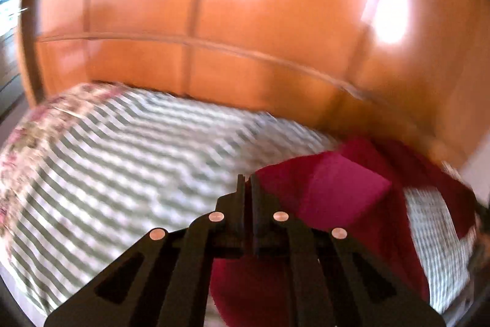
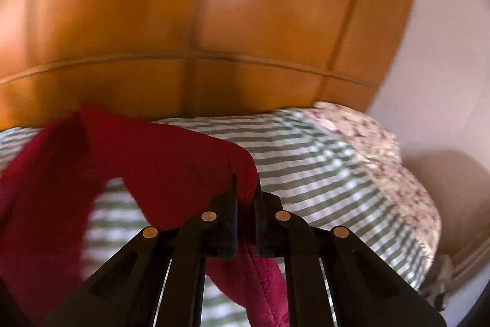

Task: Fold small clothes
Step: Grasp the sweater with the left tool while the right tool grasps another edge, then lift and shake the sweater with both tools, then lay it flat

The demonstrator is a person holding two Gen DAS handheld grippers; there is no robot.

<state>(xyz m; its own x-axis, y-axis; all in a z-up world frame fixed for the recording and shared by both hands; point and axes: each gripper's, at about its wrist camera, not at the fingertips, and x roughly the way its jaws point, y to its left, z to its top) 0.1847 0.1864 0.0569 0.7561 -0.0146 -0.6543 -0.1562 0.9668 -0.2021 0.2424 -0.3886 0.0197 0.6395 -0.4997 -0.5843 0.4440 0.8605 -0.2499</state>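
Note:
A dark red garment (image 1: 337,192) hangs lifted over a bed with a green-and-white striped sheet (image 1: 122,158). My left gripper (image 1: 248,183) is shut, with the red cloth running from its tips to the right and drooping beneath it. In the right wrist view the same red garment (image 2: 171,161) stretches away to the left, and a thick hemmed edge hangs below. My right gripper (image 2: 245,186) is shut on a corner of it, cloth bunched between the pads. Both views are motion-blurred.
A glossy orange-brown wooden wardrobe (image 1: 245,51) stands right behind the bed, also in the right view as wardrobe doors (image 2: 153,36). A floral border (image 1: 46,124) edges the striped sheet (image 2: 321,173). A white wall (image 2: 444,51) lies to the right.

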